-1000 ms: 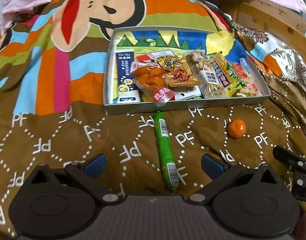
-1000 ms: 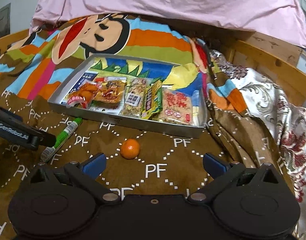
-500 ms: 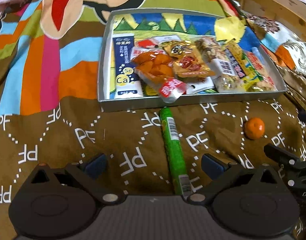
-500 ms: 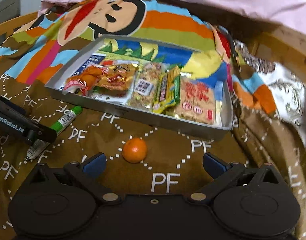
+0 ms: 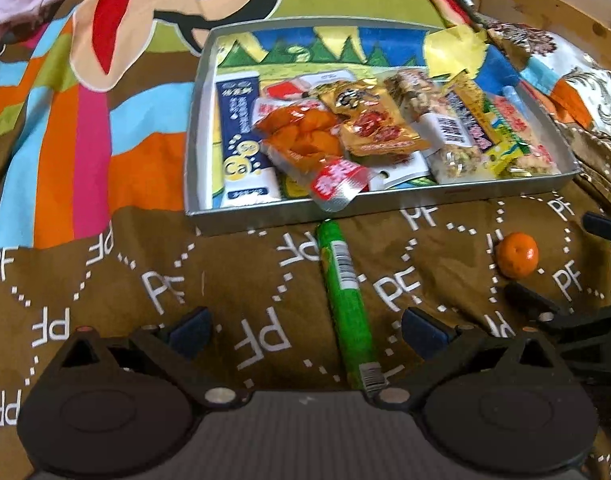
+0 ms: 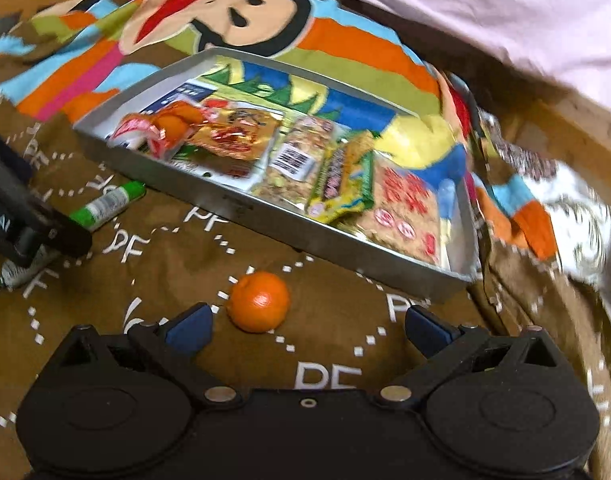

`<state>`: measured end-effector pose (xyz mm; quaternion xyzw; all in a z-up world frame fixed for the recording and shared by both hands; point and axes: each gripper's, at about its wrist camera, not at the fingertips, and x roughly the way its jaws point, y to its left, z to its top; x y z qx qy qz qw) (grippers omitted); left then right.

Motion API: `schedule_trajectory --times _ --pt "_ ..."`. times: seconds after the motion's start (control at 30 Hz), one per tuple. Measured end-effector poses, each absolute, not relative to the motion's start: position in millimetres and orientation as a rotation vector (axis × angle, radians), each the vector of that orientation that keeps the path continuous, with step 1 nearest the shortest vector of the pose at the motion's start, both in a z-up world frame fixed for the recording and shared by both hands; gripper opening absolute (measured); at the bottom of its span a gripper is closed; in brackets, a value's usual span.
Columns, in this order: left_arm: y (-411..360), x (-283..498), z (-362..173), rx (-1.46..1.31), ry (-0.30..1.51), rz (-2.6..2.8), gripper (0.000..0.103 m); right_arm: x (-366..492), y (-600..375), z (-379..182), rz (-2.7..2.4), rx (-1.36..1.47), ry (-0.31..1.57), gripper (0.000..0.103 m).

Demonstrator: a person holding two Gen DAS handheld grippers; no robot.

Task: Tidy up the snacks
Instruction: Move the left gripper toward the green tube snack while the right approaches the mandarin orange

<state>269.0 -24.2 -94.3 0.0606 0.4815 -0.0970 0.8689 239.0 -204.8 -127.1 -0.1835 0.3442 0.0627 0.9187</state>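
A grey metal tray [image 5: 265,222] holds several snack packets and lies on a brown patterned blanket. In front of it lies a green stick snack [image 5: 345,304], also seen in the right wrist view [image 6: 105,204]. A small orange [image 5: 517,260] lies to the right, close to my right gripper [image 6: 307,326] in its own view [image 6: 259,306]. My left gripper [image 5: 307,330] is open and empty, with the green stick between its fingers. My right gripper is open and empty, the orange just inside its left finger.
The tray [image 6: 345,248] shows in the right wrist view too. A pink sheet [image 6: 465,20] lies behind it. A wooden bed frame [image 5: 545,12] runs along the far right. A patterned satin cloth [image 6: 577,200] is bunched to the right of the tray.
Both grippers have moved forward and down. The green stick now lies between the left fingers, and the orange is closer to the right gripper.
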Motion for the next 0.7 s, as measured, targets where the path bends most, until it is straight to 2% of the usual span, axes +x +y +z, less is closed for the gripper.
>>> schedule_trajectory --times 0.17,0.37,0.53,0.7 --pt "-30.7 264.6 -93.9 0.137 0.970 -0.259 0.102 236.0 -194.4 -128.8 0.120 -0.461 0.660 0.102" --pt "-30.2 262.2 -94.4 0.125 0.936 -0.290 0.101 235.1 -194.4 -126.9 0.132 -0.440 0.662 0.085" --pt "-23.7 263.3 -94.1 0.049 0.951 -0.290 0.095 232.8 -192.9 -125.7 0.174 -0.408 0.677 0.069" --pt "-25.0 261.9 -93.1 0.048 0.935 -0.307 0.091 231.7 -189.7 -127.8 0.203 -0.402 0.691 0.061"
